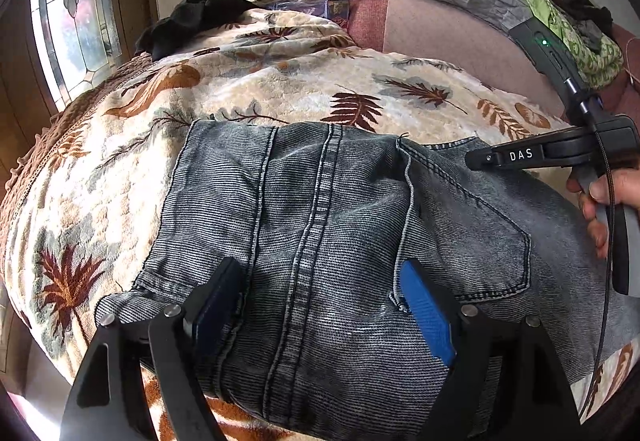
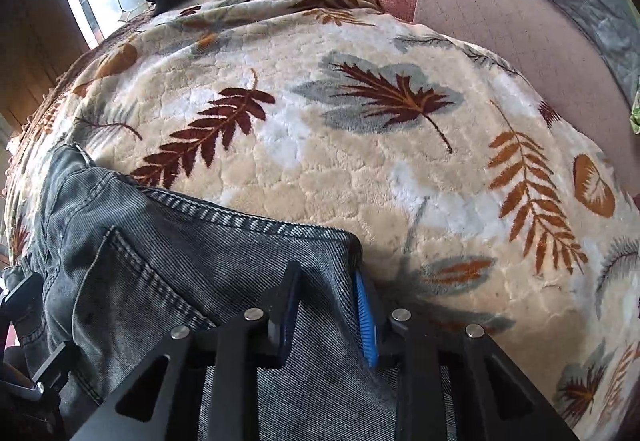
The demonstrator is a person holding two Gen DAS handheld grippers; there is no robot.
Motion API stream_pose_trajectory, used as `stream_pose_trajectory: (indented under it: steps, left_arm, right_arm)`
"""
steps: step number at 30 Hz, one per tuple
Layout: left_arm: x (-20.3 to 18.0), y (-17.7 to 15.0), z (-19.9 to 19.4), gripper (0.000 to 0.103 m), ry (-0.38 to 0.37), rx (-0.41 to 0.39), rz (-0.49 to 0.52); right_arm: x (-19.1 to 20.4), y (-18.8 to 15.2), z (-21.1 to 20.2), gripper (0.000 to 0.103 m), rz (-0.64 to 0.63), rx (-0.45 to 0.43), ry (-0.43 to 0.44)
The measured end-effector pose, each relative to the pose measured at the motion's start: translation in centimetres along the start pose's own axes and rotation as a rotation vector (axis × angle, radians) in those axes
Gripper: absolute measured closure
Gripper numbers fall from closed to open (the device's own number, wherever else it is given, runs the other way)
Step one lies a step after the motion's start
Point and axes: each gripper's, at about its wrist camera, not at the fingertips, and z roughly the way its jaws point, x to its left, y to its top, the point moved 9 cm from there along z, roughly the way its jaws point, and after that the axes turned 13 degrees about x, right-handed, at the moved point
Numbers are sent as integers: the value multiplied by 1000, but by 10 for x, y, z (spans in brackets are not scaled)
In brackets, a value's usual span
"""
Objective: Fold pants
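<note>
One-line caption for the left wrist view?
Left gripper open over grey jeans on a leaf-print blanket.

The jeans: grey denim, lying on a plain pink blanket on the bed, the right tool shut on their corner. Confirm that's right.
Not quite. The blanket under the jeans is not plain pink: it is cream with brown, orange and grey leaves, as the right wrist view shows. The rest stands: the jeans are grey denim on the bed, and the right tool is closed on their corner.
</note>
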Motion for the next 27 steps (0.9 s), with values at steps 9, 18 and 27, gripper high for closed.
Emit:
stream_pose_trajectory:
  steps: [9,18,27]
  left_arm:
    - [-1,-1,1,21,43,-13,12]
    - [-3,-3,-2,20,62,-32,11]
    - [-4,-3,-2,20,67,-34,8]
  right_arm:
    - [-1,-28,-52,63,53,-118,110]
    - [-24,-64,-20,36,158,-11,135]
    - [-36,-101,-5,34,176,72,96]
